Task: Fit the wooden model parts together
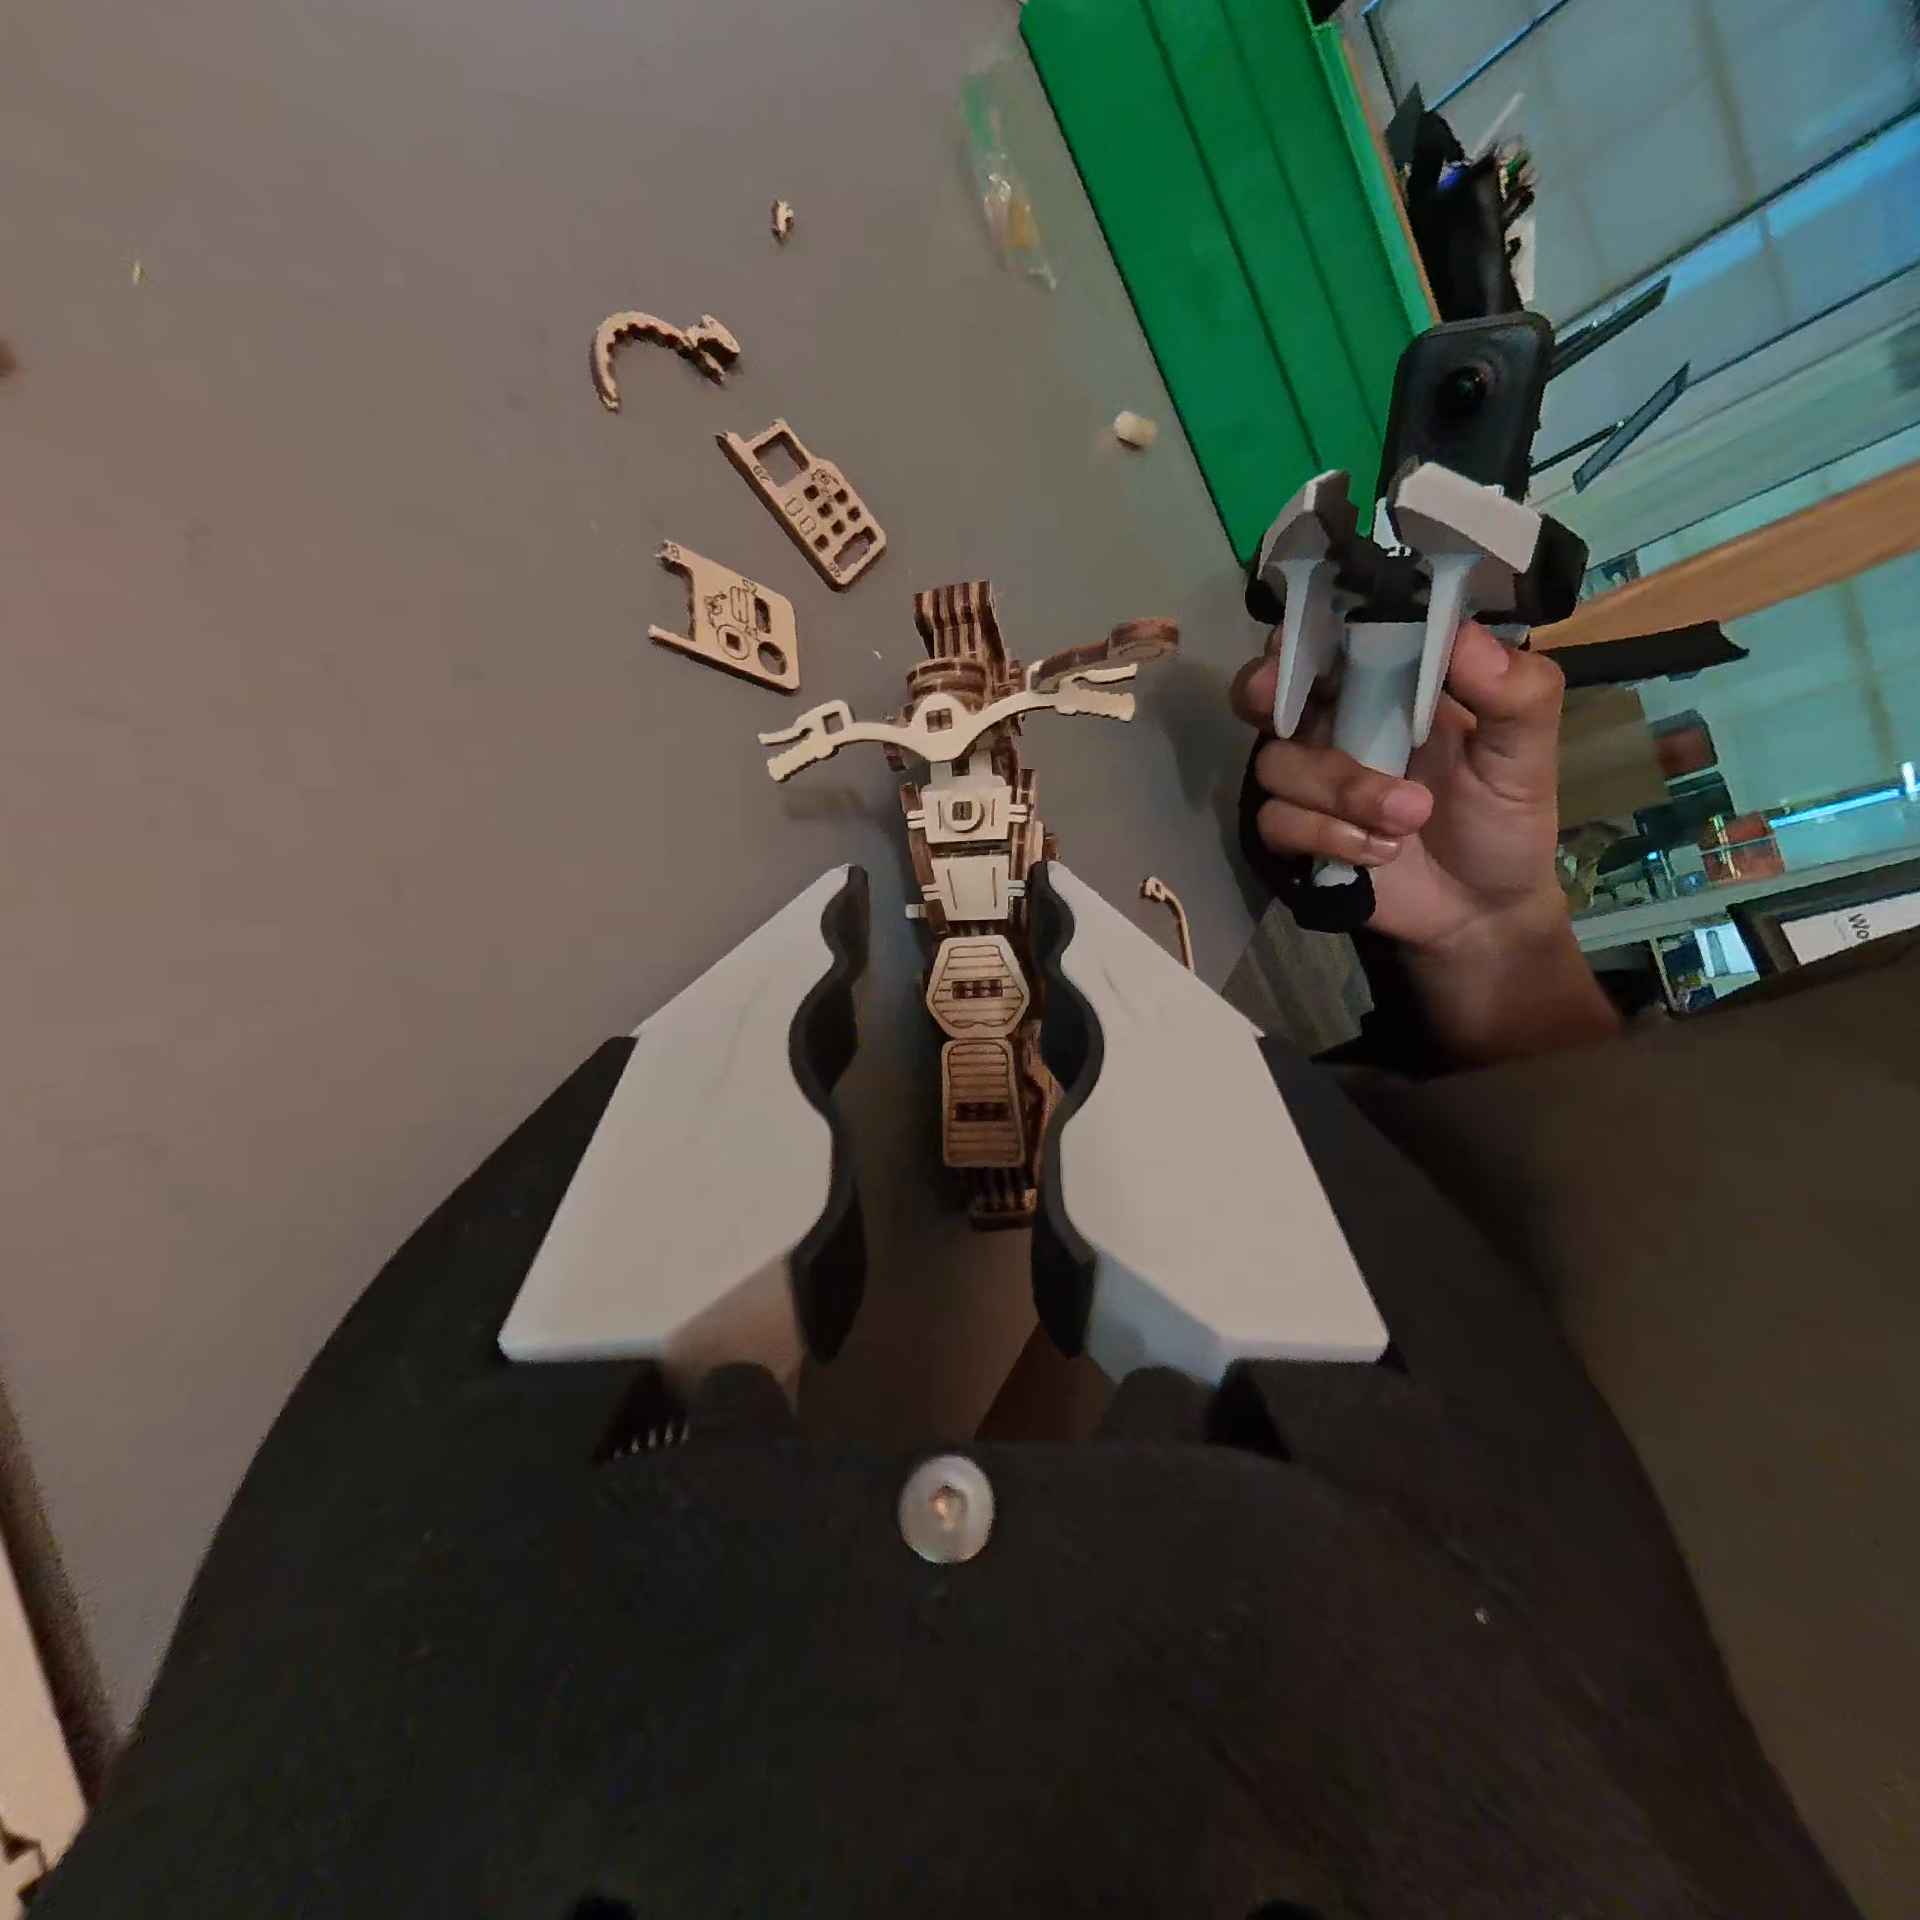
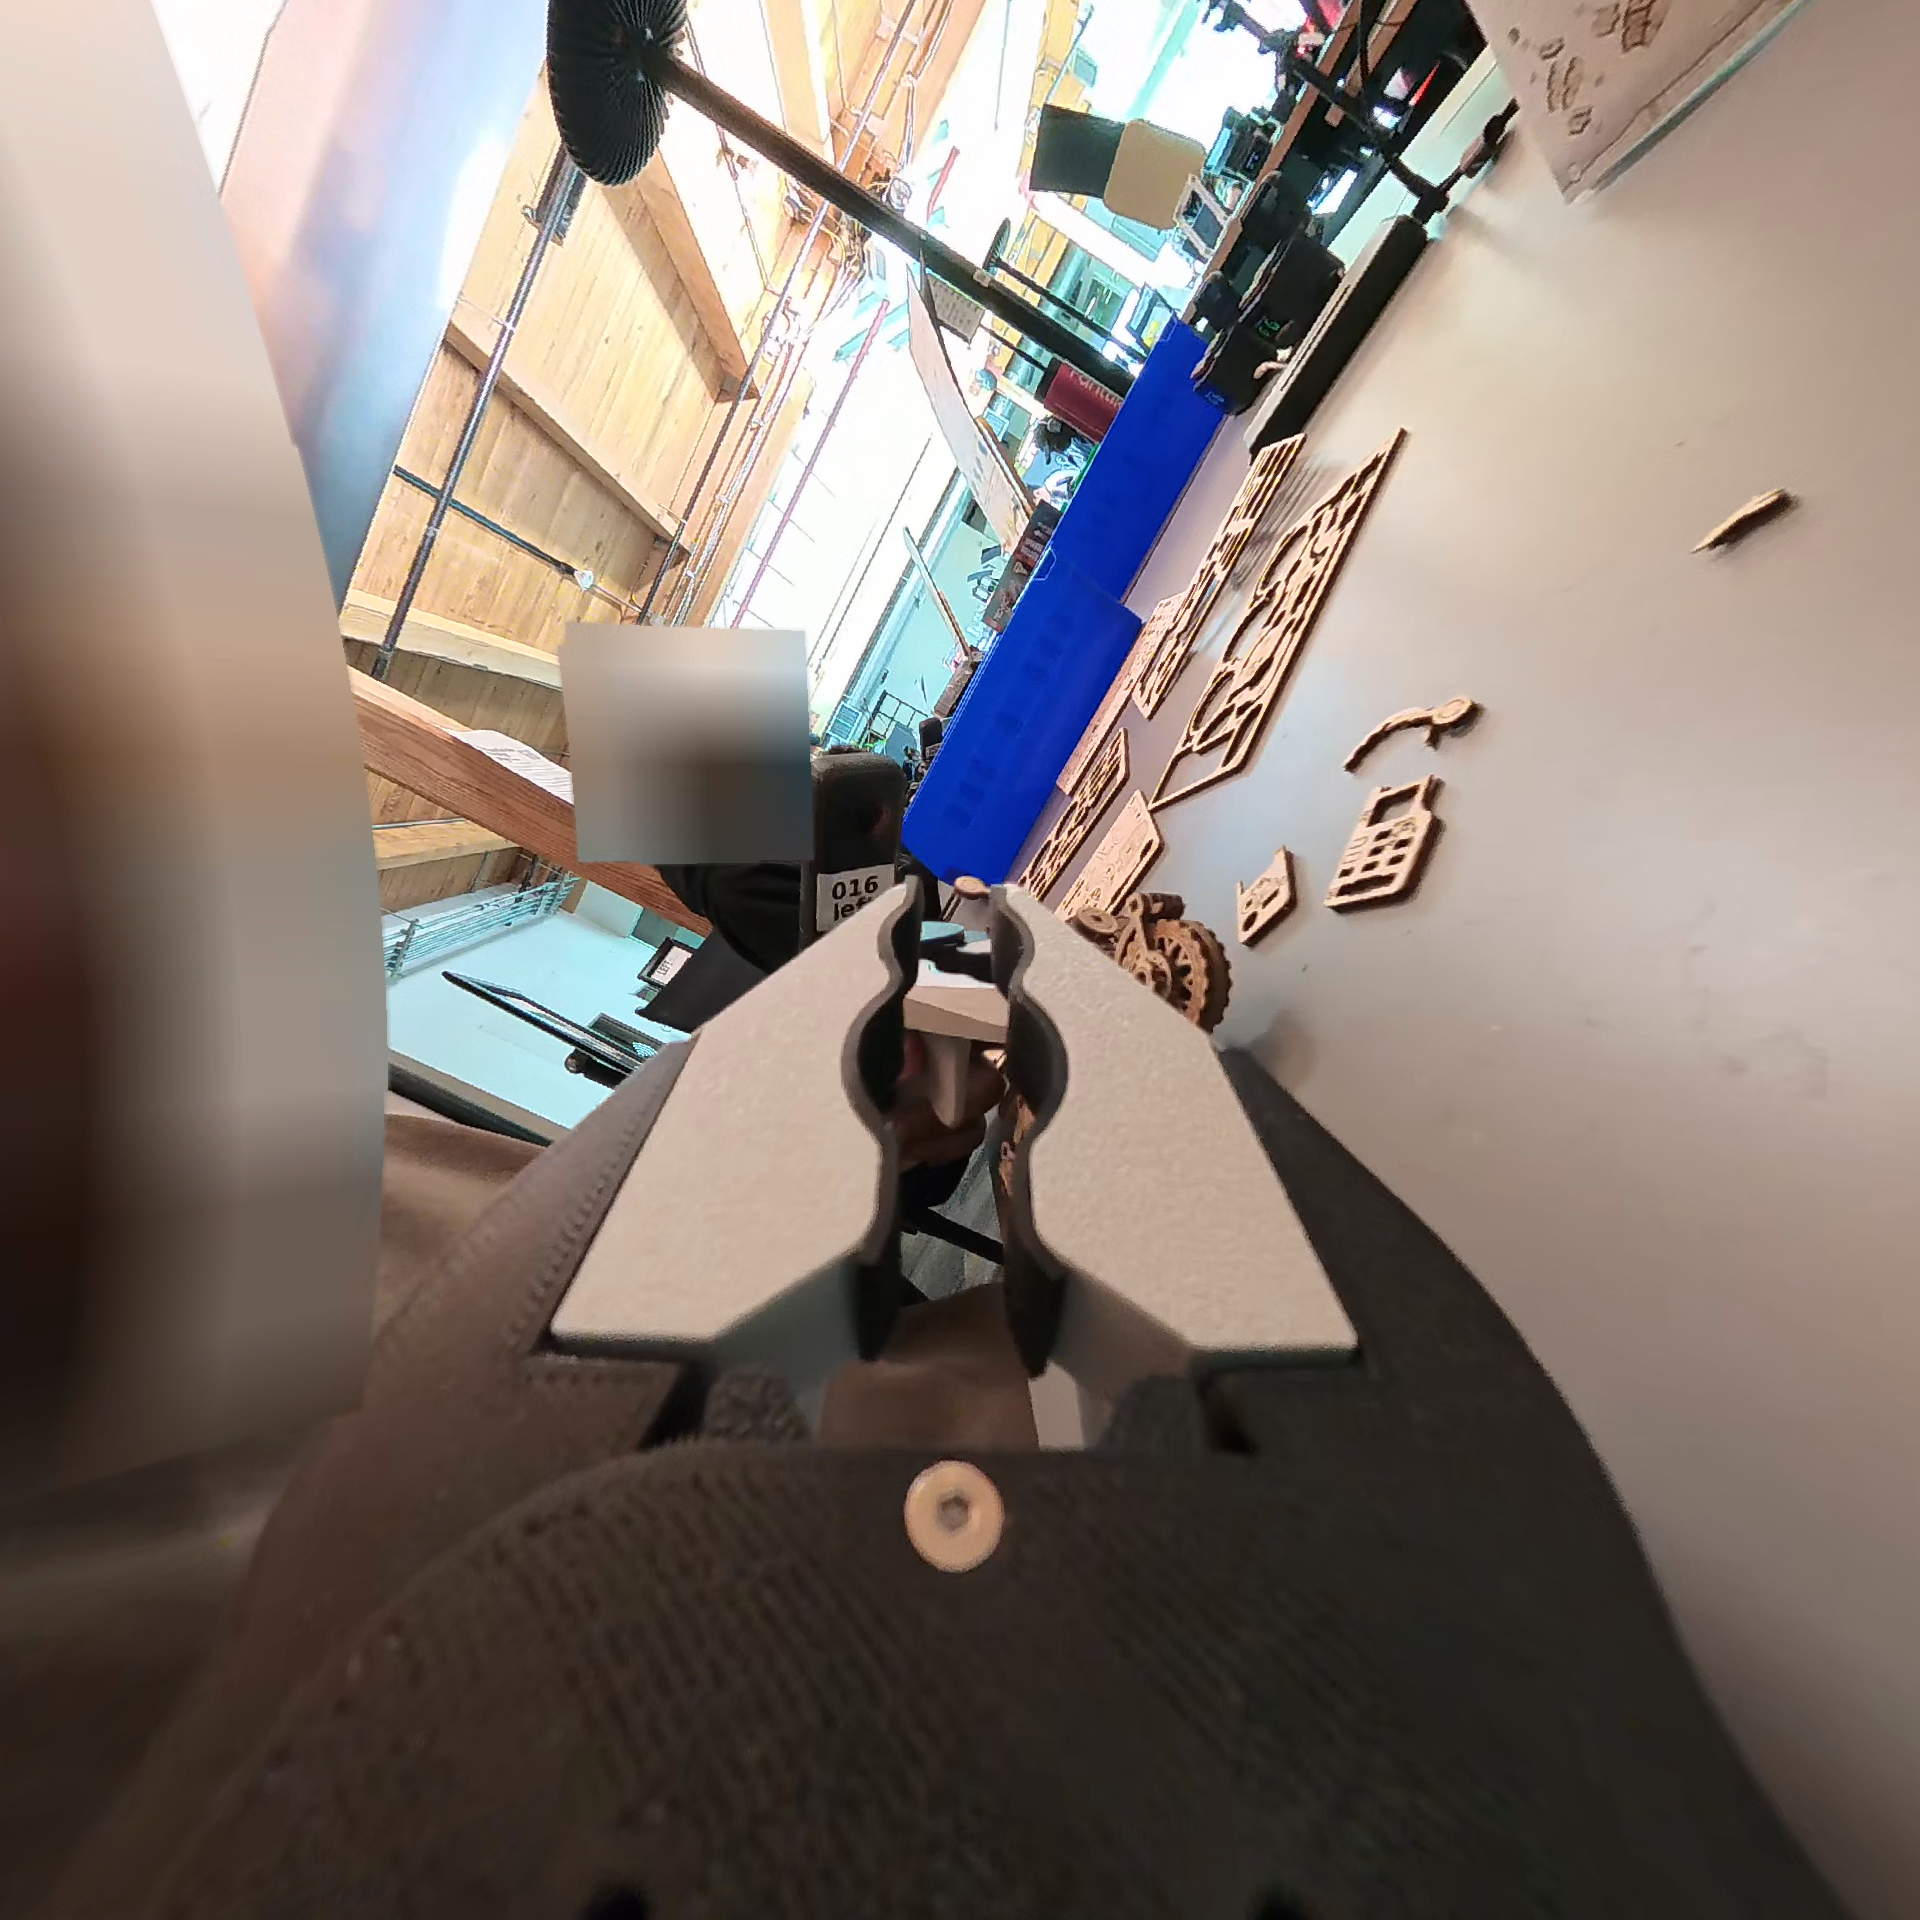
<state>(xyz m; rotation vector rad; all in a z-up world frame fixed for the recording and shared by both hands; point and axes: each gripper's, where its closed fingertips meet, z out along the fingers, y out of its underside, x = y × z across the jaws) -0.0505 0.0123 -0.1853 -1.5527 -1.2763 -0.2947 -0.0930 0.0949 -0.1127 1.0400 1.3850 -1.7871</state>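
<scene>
Left wrist view: my left gripper (image 1: 948, 904) straddles the wooden motorcycle model (image 1: 971, 914); jaws apart, the right pad looks to touch the model's flank, the left pad shows a gap, so not clamped as far as I can see; model stands on the grey table (image 1: 312, 623), long axis running straight away from the claw, handlebar (image 1: 940, 727) at the far end crossing it; loose parts lie beyond and left: two flat slotted plates (image 1: 805, 501) (image 1: 727, 629) and a curved piece (image 1: 655, 348); a small hooked piece (image 1: 1169, 914) sits just right of the model; right gripper (image 1: 1351, 717) held up in a hand (image 1: 1403, 790) to the right, off the table, fingers slightly parted, nothing in them.

Right wrist view: right gripper (image 2: 954, 914) jaws narrowly apart, empty; the model (image 2: 1153, 951) sits ahead and right of the tips, near; cut-out sheets (image 2: 1278, 623) farther along.

My read: the left claw is nearer the model and lined up with its axis, so it should steady the body while the right fetches a loose part.
</scene>
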